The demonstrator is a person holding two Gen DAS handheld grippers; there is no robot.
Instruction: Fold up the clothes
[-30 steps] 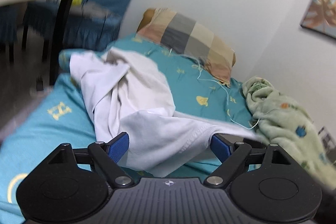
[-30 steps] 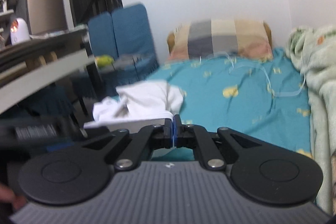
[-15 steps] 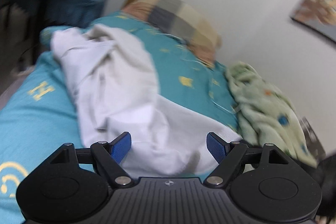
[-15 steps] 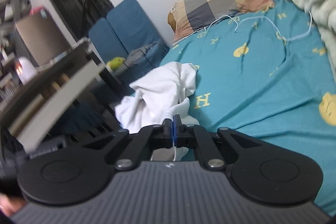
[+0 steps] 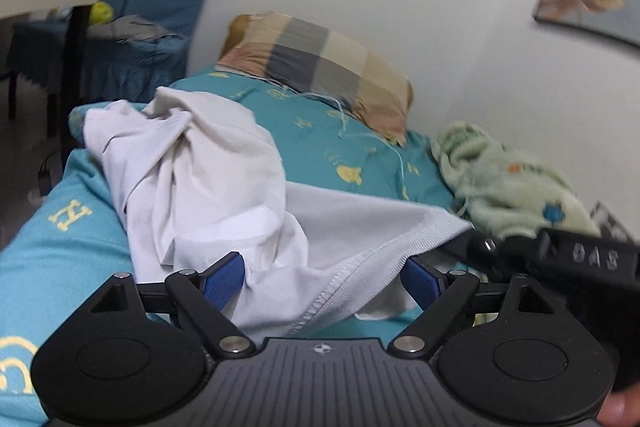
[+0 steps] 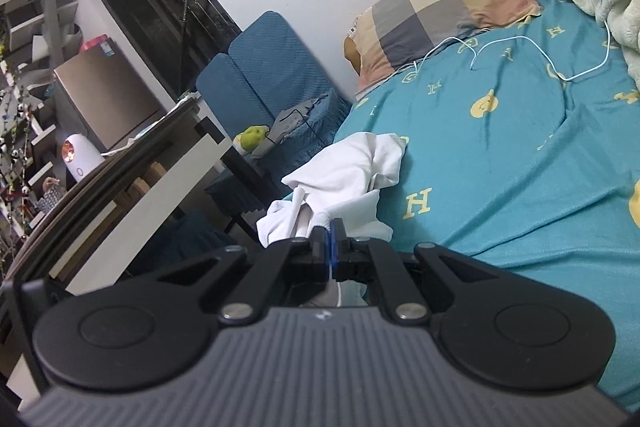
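Note:
A crumpled white garment [image 5: 192, 179] lies on the teal bed sheet [image 5: 60, 247] near the bed's left edge. Its ribbed hem [image 5: 360, 259] is stretched off the bed toward the right, passing between the blue pads of my left gripper [image 5: 322, 273]. That gripper's jaws are opening and the pads stand clear of the cloth. My right gripper [image 6: 330, 235] is shut on the garment's [image 6: 344, 171] ribbed edge. In the left wrist view the right gripper [image 5: 480, 245] shows as a black body at the hem's corner.
A checked pillow [image 5: 320, 67] sits at the head of the bed, a green fleece blanket [image 5: 500, 179] along the wall side. A white cable [image 6: 520, 43] trails over the sheet. A blue chair [image 6: 260, 75] and a table edge [image 6: 132, 187] stand left of the bed.
The right gripper has rolled, tilting its view, and now shows in the left wrist view with the hem pulled taut. The left gripper has shifted slightly over the garment.

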